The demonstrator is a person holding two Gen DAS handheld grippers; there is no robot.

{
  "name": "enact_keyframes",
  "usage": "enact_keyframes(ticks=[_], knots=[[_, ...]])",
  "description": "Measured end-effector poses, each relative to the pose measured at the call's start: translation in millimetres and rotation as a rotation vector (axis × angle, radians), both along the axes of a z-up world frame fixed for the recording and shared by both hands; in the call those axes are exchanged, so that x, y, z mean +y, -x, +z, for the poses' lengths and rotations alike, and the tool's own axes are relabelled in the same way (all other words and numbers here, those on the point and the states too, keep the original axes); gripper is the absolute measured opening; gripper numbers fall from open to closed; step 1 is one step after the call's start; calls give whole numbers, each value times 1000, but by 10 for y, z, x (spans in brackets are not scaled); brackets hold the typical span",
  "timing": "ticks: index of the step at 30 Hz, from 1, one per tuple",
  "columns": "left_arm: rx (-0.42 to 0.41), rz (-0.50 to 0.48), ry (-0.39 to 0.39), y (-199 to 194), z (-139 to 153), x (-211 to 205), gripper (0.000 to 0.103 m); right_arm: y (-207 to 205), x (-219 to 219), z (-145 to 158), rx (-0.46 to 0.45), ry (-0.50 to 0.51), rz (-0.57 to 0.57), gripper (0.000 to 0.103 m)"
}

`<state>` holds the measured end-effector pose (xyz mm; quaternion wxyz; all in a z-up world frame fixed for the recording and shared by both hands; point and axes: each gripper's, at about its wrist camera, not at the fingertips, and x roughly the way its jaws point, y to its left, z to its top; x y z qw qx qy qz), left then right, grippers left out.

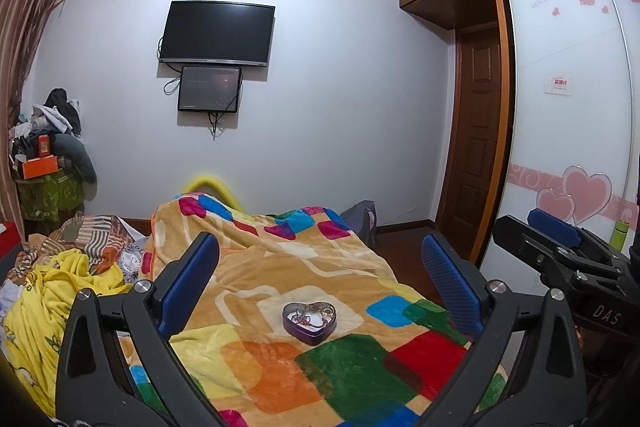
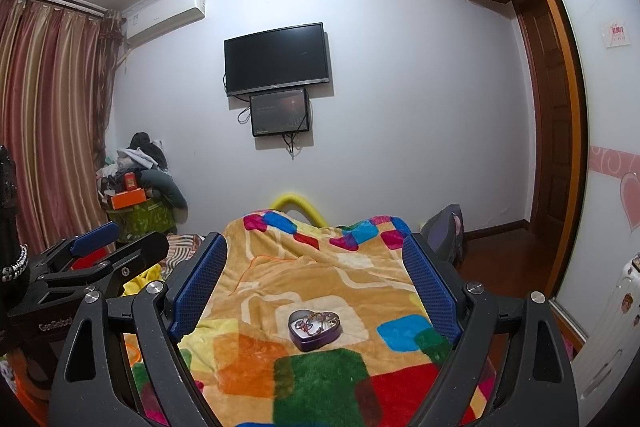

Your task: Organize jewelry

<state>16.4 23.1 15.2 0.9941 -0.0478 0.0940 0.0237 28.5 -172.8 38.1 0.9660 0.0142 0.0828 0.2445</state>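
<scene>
We hold both claws level above the near end of the bed, side by side and aimed at the far wall. The left claw (image 1: 320, 279) is spread wide and grips nothing; the right claw (image 2: 316, 275) is just as wide and also bare. The tin (image 1: 309, 317), heart-shaped and purple, lies on the blanket (image 1: 280, 267) ahead of both claws, centred between each pair of fingers and well apart from them. Its point faces near, its lobes far. Jewelry (image 2: 312, 321) lies tangled inside.
</scene>
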Motion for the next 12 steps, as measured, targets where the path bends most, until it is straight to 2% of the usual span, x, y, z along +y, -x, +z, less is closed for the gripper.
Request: enact_keyframes(ticks=[12], knots=[[16,-2,2,-73,-56,-4,102,-8,0,-74,23,-3,-3,88]])
